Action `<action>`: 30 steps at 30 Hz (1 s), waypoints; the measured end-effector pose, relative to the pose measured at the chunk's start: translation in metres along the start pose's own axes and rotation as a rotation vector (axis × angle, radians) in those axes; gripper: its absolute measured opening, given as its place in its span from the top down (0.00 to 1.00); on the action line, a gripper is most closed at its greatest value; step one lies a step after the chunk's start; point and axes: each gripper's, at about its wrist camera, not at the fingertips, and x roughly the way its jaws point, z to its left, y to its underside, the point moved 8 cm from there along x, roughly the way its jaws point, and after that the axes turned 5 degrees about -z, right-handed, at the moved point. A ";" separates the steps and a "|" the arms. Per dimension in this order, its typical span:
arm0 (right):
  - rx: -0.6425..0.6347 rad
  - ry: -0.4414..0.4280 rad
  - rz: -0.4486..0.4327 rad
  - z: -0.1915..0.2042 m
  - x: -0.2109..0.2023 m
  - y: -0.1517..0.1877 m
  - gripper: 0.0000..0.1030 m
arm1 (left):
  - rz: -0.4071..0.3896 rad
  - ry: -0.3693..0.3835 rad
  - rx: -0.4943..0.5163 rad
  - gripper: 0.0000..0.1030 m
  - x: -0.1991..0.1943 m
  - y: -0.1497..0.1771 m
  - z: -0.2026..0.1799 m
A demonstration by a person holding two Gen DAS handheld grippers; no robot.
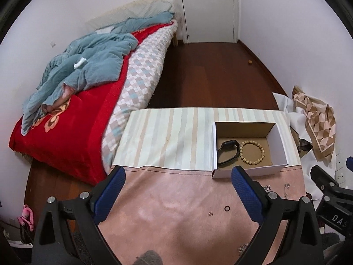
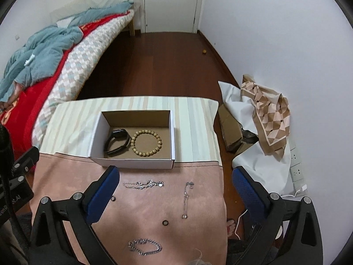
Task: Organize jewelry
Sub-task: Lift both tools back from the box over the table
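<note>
left gripper (image 1: 178, 176): jaws wide, nothing between | box (image 1: 249, 172): on table, holds black watch (image 1: 228, 152) beside bead bracelet (image 1: 252, 153) | pink cloth (image 1: 176, 209): small dark ring (image 1: 226, 209) | bed (image 1: 72, 114) at left

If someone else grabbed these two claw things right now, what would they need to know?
Left gripper: open, empty.
Right gripper: open, empty.
Done: black watch and beaded bracelet lie in the box.
Left on the pink cloth: silver chain near the box, thin necklace, two black rings, and the chunky chain nearest you.
</note>
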 end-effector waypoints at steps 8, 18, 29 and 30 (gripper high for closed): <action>0.009 -0.004 -0.094 0.000 -0.056 0.003 0.00 | -0.088 0.011 -0.002 0.05 -0.049 0.000 0.007; 0.048 -0.036 -0.133 -0.004 -0.089 0.013 0.00 | -0.113 0.054 -0.025 0.00 -0.068 0.009 0.012; 0.208 -0.121 0.154 -0.032 0.006 0.127 0.00 | 0.066 -0.073 0.002 0.00 0.000 0.097 0.023; 0.219 -0.133 0.195 -0.031 0.019 0.144 0.01 | 0.090 -0.083 0.002 0.00 0.008 0.107 0.024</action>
